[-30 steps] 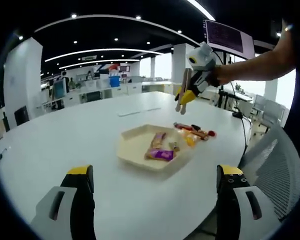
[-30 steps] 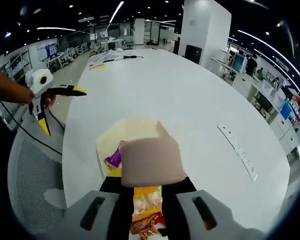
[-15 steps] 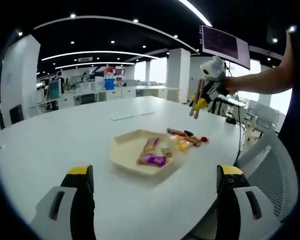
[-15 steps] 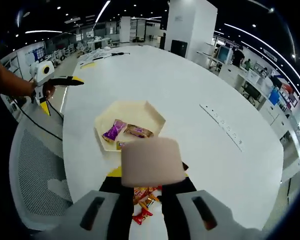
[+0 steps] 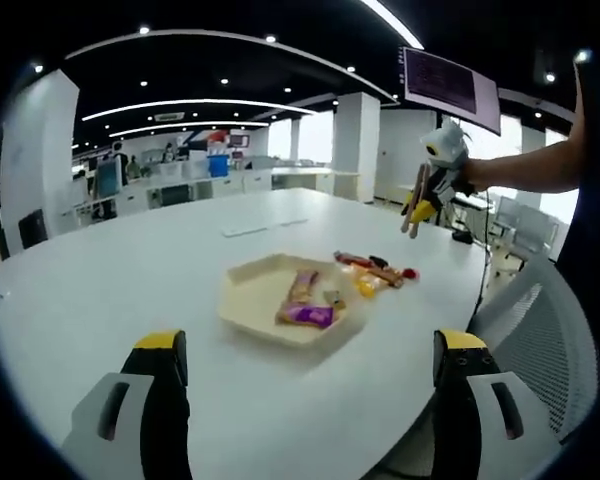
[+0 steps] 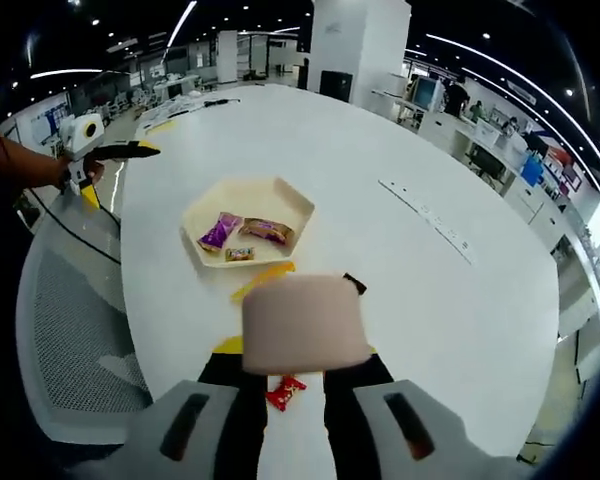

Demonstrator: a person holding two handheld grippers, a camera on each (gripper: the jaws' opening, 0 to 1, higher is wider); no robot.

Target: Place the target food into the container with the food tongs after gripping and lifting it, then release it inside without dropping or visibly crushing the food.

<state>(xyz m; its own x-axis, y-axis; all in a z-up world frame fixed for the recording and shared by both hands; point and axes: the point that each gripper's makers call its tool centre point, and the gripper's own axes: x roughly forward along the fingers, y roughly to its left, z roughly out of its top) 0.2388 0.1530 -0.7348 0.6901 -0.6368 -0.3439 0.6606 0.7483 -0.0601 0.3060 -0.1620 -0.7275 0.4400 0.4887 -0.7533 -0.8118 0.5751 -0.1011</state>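
Observation:
A cream hexagonal tray lies on the white table and holds a purple packet, a brown packet and a small one. Loose snacks lie beside it: a yellow one, a dark one and a red one. My right gripper is shut on beige food tongs, high above the table's edge and off to the side of the snacks. The tongs' tips look empty. My left gripper is open and empty, well short of the tray.
The round white table reaches far back, with a power strip on it. A grey mesh chair stands at the table's edge by the snacks. Desks and pillars fill the office beyond.
My right gripper has risen and pulled back with the tongs, so the tray and snacks look smaller in its view. In the left gripper view it has drifted right.

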